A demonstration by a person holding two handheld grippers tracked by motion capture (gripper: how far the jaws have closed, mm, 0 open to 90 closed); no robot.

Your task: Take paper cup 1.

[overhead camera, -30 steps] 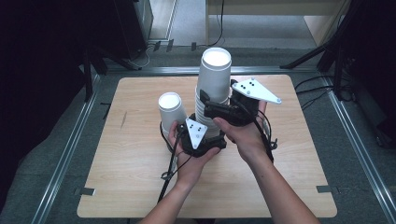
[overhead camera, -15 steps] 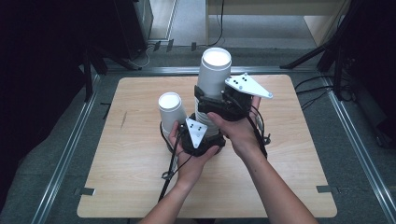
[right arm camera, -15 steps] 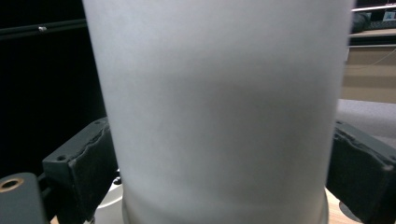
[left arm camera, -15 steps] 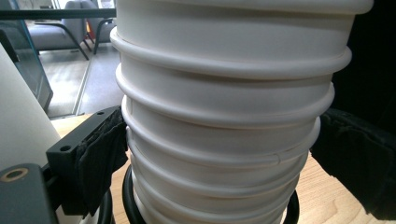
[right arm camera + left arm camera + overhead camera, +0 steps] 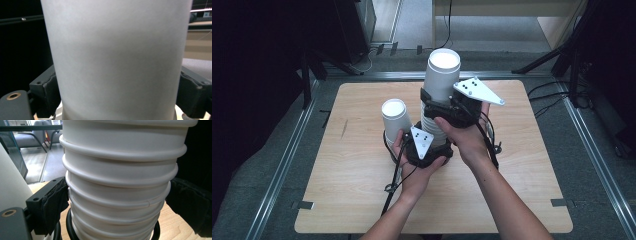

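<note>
A tall stack of upturned white paper cups stands mid-table. My left gripper grips its lower part: in the left gripper view the black pads press the ribbed rims from both sides, after the jaws closed a little. My right gripper sits higher on the stack. Its jaws have just been closing, and both pads now touch the smooth wall of the upper cup. A shorter upturned cup stack stands just left of the tall one.
The wooden table has bare surface all around the cups. The white wall of the shorter stack is close beside the left jaw. A metal frame rail and dark floor border the table.
The right gripper has shifted slightly left and up along the tall stack and its jaws have drawn in onto the cup. The left hand and both stacks have stayed put.
</note>
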